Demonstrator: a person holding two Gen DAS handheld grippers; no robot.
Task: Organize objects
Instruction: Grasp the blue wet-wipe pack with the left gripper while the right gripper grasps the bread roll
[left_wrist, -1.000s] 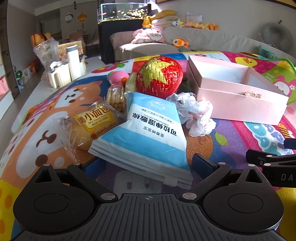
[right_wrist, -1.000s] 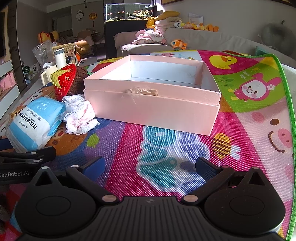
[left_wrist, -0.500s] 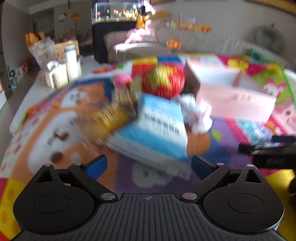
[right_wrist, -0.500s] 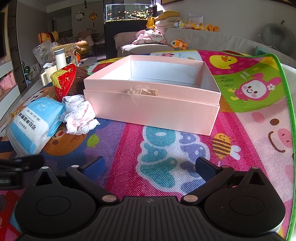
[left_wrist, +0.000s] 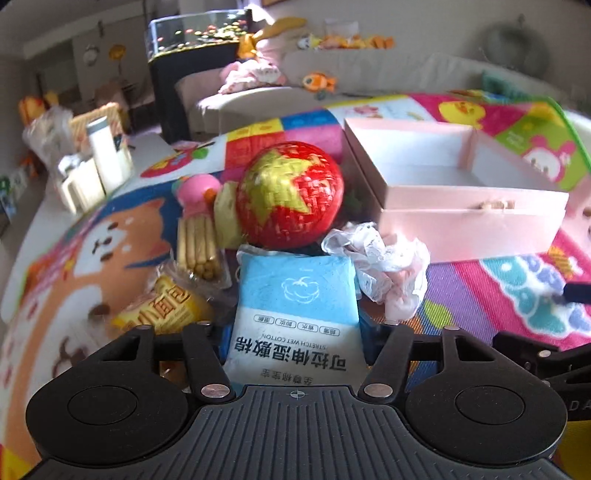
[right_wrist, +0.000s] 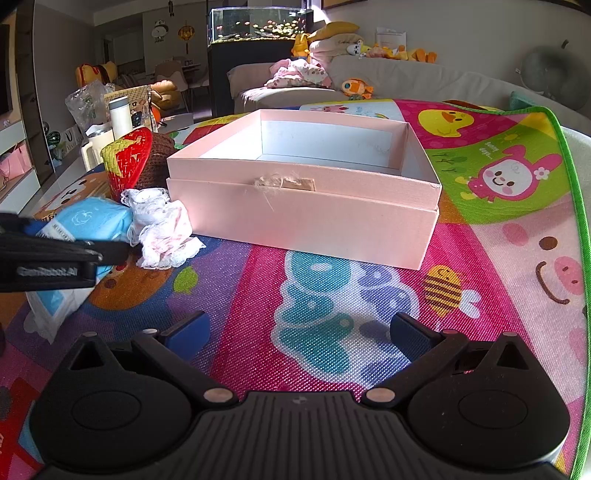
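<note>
Since the earlier frames, the left gripper (left_wrist: 293, 336) has been brought up around the blue-and-white pouch (left_wrist: 297, 314), and its jaws have just been closing, with the pouch now lying between the blue pads and pressed at both sides. Across the near end of the pouch, "STRETCH WET COTTON" is printed above a row of larger Chinese characters, read upside down from the left wrist camera; a white cloud outline is drawn on the pale blue upper half. Just left of the gripper a yellow snack bag (left_wrist: 162, 314) with red Chinese lettering is seen, and beyond it a clear pack of biscuit sticks (left_wrist: 197, 247). Directly ahead, past the pouch, a red woven ball (left_wrist: 290, 195) with a yellow star is set. A crumpled white lace cloth (left_wrist: 384, 258) lies ahead to the right, touching the pouch, and an open pink box (left_wrist: 454, 192) stands further right on the cartoon play mat (left_wrist: 517, 277).

The right gripper (right_wrist: 299, 332) is held wide apart above the mat with nothing between its pads, the pink box straight ahead. "GenRobot.AI" is legible on the left gripper's side in the right wrist view.
</note>
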